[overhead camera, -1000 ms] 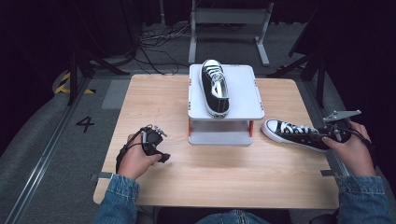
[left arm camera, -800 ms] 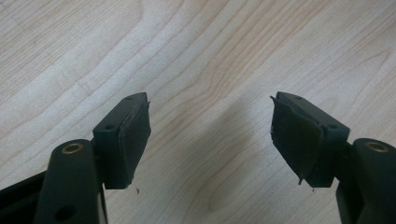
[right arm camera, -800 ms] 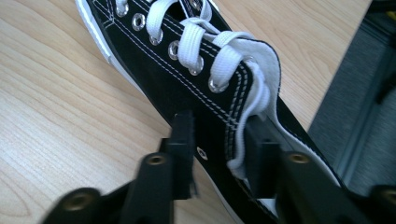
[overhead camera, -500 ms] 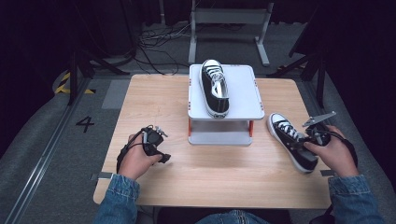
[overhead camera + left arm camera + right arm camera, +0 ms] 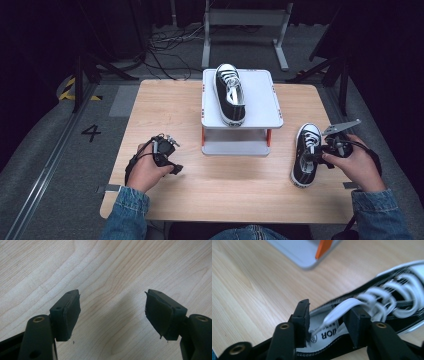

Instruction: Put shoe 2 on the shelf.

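While the left gripper (image 5: 164, 148) is resting low over the bare wooden table (image 5: 165, 100), well to the left of the grey two-tier stand (image 5: 260, 97), its jaws are standing wide apart in the left gripper view, with nothing but pale wood grain between them. One black-and-white sneaker (image 5: 230, 93) is lying on the top shelf of the stand, toe pointing away from the person and heel toward the near edge. A second sneaker (image 5: 305, 154) is lying on the table just right of the stand's front corner, its toe also pointing away. The right gripper (image 5: 320, 156) is reaching into this shoe from the side, with the right hand (image 5: 357, 165) behind it. In the right gripper view the right gripper (image 5: 325, 315) is straddling the collar of the second sneaker (image 5: 392, 292): one jaw is sitting outside the wall, the other inside the opening above the printed insole, and a white lace is trailing between them. The jaws are drawn in narrow around that wall, gripping it. An orange post (image 5: 323, 247) of the stand is showing at the top of that view.
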Tool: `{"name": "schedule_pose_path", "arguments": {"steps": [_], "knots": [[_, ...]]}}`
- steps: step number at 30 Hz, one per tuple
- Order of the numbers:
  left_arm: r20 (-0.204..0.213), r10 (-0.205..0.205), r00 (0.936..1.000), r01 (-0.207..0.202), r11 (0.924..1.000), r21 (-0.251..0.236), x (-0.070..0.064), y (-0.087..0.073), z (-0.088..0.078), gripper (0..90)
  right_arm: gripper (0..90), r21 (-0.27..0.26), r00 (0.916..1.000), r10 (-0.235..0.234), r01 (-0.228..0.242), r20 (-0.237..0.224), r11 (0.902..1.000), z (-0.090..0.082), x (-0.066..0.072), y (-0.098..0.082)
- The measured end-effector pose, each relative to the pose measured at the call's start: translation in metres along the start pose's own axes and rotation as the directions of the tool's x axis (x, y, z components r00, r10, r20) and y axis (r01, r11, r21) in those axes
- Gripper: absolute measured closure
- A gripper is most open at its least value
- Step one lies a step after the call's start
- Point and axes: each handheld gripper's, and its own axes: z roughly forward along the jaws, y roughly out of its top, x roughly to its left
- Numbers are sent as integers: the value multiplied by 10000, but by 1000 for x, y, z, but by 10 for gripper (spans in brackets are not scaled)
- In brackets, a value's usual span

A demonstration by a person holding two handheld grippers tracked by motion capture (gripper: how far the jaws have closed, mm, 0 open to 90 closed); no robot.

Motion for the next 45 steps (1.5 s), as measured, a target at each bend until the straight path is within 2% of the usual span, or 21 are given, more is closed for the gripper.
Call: {"name": "schedule_pose_path", "arguments": {"steps": [1, 3, 5, 7, 9, 15, 18, 20, 23, 28, 31, 34, 38, 40, 45], "knots": [[-16, 31, 10000, -31, 10000, 8, 0, 0, 0, 292, 568, -166, 9998, -85, 88, 181, 9998, -10, -2, 1], [-3, 10, 10000, -10, 10000, 26, 0, 0, 1, 291, 573, -161, 9995, -125, 130, 275, 9998, -13, -3, 1], [-13, 13, 10000, -13, 10000, 50, 0, 1, 1, 291, 596, -174, 9967, -355, 369, 730, 9992, -21, -7, 1], [33, -8, 10000, 8, 10000, 68, -1, 1, 2, 290, 605, -69, 9910, -629, 642, 1186, 9979, -24, -11, 3], [5, 30, 10000, -30, 10000, 22, -1, 3, 2, 291, 612, 127, 9867, -851, 841, 1388, 9964, -22, -12, 6], [66, 72, 10000, -72, 10000, 19, -2, 5, 3, 290, 584, 310, 9859, -1068, 1036, 1290, 9941, -9, -16, 6], [52, 22, 10000, -23, 10000, 96, -1, 5, 3, 291, 553, 736, 9824, -1334, 1246, 1305, 9895, 1, -19, 4], [36, 146, 9999, -146, 9999, 50, -1, 6, 3, 291, 552, 1006, 9785, -1539, 1408, 1371, 9849, 6, -19, 2], [72, 140, 9999, -141, 9999, 70, -2, 5, 4, 290, 568, 1163, 9769, -1642, 1487, 1369, 9820, 11, -20, 2], [24, 13, 10000, -13, 10000, 71, -1, 2, 3, 290, 599, 1132, 9789, -1587, 1444, 1290, 9830, 17, -24, 4], [51, -28, 10000, 28, 10000, 43, -1, 0, 2, 290, 628, 1062, 9831, -1384, 1260, 1195, 9863, 19, -27, 4], [-57, -81, 10000, 81, 10000, -10, -1, -4, -1, 290, 704, 1136, 9886, -1053, 930, 1077, 9892, 18, -29, 5], [-70, -248, 9997, 246, 9995, -187, 0, -8, -5, 295, 765, 1448, 9877, -1175, 1019, 1031, 9842, 16, -29, 10], [-73, -214, 9997, 212, 9994, -272, 1, -9, -7, 296, 774, 1513, 9877, -1120, 949, 1089, 9839, 15, -29, 12], [-128, -427, 9990, 422, 9983, -402, 4, -12, -10, 297, 788, 1591, 9840, -1252, 1044, 1270, 9817, 9, -31, 16]]}}
